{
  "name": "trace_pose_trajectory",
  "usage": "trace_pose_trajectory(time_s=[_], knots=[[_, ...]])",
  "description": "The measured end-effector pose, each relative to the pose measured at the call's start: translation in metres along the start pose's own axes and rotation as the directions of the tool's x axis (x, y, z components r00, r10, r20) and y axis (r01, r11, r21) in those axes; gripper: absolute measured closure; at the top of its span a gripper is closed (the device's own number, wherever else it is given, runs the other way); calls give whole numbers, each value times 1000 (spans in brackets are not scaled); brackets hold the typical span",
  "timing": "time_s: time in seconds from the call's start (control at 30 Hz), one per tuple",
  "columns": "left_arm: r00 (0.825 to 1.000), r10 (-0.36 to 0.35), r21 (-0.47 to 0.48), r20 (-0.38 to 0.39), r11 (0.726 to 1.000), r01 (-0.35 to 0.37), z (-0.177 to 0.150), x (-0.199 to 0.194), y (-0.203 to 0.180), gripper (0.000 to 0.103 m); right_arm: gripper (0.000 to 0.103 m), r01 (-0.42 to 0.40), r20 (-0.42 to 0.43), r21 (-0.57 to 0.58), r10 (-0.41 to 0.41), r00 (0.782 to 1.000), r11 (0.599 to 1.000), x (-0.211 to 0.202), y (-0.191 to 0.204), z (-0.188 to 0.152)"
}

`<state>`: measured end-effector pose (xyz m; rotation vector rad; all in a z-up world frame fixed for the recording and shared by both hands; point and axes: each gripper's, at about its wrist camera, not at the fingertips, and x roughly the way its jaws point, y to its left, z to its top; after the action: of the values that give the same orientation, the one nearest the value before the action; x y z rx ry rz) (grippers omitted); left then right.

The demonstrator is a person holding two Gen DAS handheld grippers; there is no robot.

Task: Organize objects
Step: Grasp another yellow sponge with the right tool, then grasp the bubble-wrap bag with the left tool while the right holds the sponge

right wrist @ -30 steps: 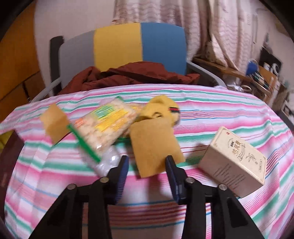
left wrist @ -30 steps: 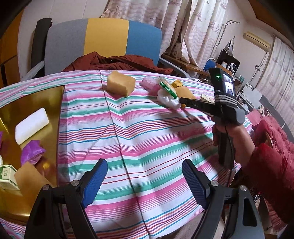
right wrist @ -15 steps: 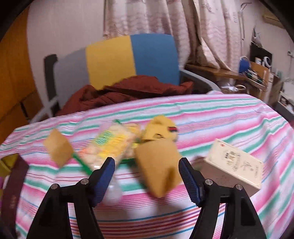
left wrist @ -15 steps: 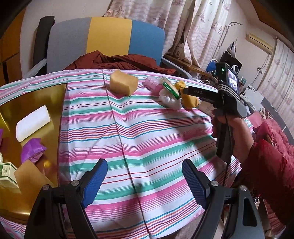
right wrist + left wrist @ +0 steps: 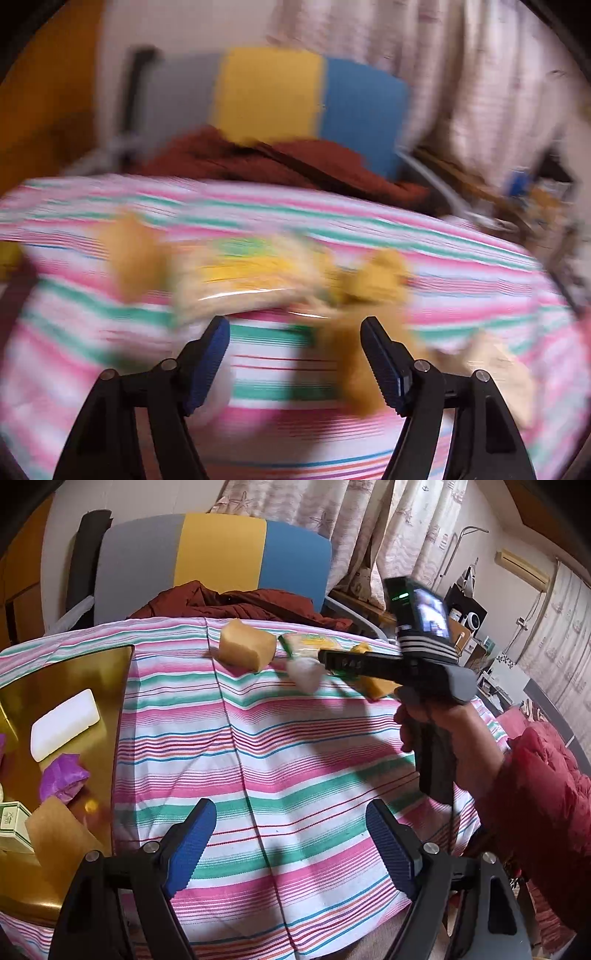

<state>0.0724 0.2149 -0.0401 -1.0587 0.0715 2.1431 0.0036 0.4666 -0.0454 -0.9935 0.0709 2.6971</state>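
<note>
Since the earlier frames the right gripper (image 5: 295,354) has been swung leftward across the far cluster of objects, its view now smeared by motion, and its jaws, narrow one second ago, are spread wide with nothing between them. The left gripper (image 5: 291,843) has stayed low over the near edge of the table, jaws equally wide and empty.

The step in hand is judged to be the approach to a pick: the snack packet (image 5: 243,280), with green and yellow print, lies just ahead of the right fingertips, flanked by a yellow sponge block (image 5: 246,650) on the left and a tan pouch (image 5: 354,365) near the right finger (image 5: 384,363). In the left view the right gripper is seen from the side, held in a hand (image 5: 443,731) with a red sleeve, its tip over the packet. The next move is judged to call for slowing, settling on one item, and closing on it before carriage toward the gold tray (image 5: 74,672).

The tray, at the table's left, already holds a white bar (image 5: 64,725), a purple wrapper (image 5: 61,777), a tan card and a small green-printed box. The surface is a striped tablecloth (image 5: 295,746) in pink, green and white. Beyond it stand a grey, yellow and blue chair (image 5: 218,554) draped with a maroon garment, patterned curtains, and cluttered shelving at the right.
</note>
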Motion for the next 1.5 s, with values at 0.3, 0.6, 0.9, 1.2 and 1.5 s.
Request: trace_pose_trajectory(time_s=[0.3, 0.6, 0.9, 1.2, 1.5], knots=[[1000, -12, 4, -9, 1000, 12, 0, 5, -3, 18, 19, 122, 1, 152, -123, 992, 981, -18, -59, -15], [1000, -4, 28, -11, 1000, 5, 8, 10, -10, 18, 29, 83, -106, 254, -58, 993, 964, 22, -102, -27], [999, 43, 4, -3, 999, -43, 41, 42, -9, 18, 40, 53, -59, 246, -40, 997, 968, 8, -87, -39], [984, 174, 29, 29, 984, -175, 91, 88, 1, 17, 41, 6, -25, 236, 0, 1000, 972, -3, -65, -49], [963, 267, 79, 37, 960, -269, 120, 141, 13, 11, 41, 21, -21, 266, -16, 1000, 964, -2, -70, -54]])
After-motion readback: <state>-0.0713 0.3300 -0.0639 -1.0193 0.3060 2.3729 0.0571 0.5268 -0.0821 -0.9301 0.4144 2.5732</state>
